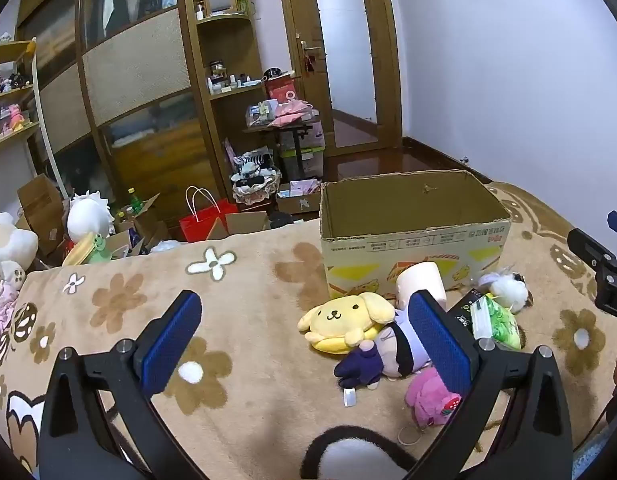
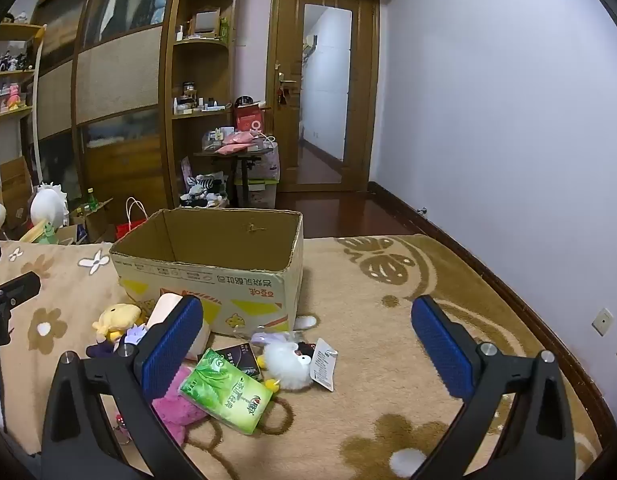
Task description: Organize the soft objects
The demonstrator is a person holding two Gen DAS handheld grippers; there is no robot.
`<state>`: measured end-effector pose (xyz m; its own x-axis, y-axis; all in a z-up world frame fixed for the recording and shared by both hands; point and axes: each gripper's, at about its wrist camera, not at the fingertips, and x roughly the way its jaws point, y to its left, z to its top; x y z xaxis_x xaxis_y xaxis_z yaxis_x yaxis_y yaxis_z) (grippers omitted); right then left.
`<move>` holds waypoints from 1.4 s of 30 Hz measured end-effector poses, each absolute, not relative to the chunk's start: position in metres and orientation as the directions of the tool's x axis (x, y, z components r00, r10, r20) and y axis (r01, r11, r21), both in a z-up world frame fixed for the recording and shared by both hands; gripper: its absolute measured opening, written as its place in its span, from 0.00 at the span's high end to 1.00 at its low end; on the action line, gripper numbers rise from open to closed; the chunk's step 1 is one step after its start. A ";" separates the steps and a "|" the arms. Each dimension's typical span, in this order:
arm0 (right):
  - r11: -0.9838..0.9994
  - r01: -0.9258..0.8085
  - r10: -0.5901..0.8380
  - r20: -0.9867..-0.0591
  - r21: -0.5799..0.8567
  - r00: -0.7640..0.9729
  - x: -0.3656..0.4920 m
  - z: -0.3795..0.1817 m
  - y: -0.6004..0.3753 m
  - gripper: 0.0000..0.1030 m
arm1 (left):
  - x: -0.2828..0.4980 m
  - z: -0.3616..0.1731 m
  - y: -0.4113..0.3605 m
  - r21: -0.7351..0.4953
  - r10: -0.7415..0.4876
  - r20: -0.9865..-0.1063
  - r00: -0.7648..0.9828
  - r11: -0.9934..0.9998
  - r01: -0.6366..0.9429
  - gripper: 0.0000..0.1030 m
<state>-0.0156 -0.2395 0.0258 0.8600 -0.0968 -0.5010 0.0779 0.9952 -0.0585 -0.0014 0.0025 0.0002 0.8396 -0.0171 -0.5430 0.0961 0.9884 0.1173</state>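
Left gripper [image 1: 304,332] spread wide, holding nothing; yellow dog [image 1: 346,320], doll [image 1: 382,356] & pink plush [image 1: 428,396] lie by its right finger; box [image 1: 412,236] ahead-right. Right gripper [image 2: 306,344] also spread, empty; tissue pack [image 2: 226,390] & white plush [image 2: 286,364] between fingers, nearer left one; box [image 2: 212,280] ahead-left.

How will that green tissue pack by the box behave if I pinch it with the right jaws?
The green tissue pack looks soft and light, so it will probably squash rather than resist. Its glossy wrapper may slip between the pads. It leans on the pink plush, so lifting it could nudge that toy.
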 end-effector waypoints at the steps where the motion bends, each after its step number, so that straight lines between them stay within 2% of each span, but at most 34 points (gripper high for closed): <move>1: 0.996 0.076 -0.094 -0.494 -0.056 0.864 -0.016 0.026 -0.239 0.00 | -0.001 -0.002 0.001 0.123 -0.005 -0.550 0.835 0.989 0.087 0.01; 42: 0.998 0.047 -0.067 -0.491 -0.052 0.868 -0.017 0.027 -0.237 0.00 | -0.002 -0.001 -0.003 0.125 -0.014 -0.551 0.835 0.987 0.100 0.01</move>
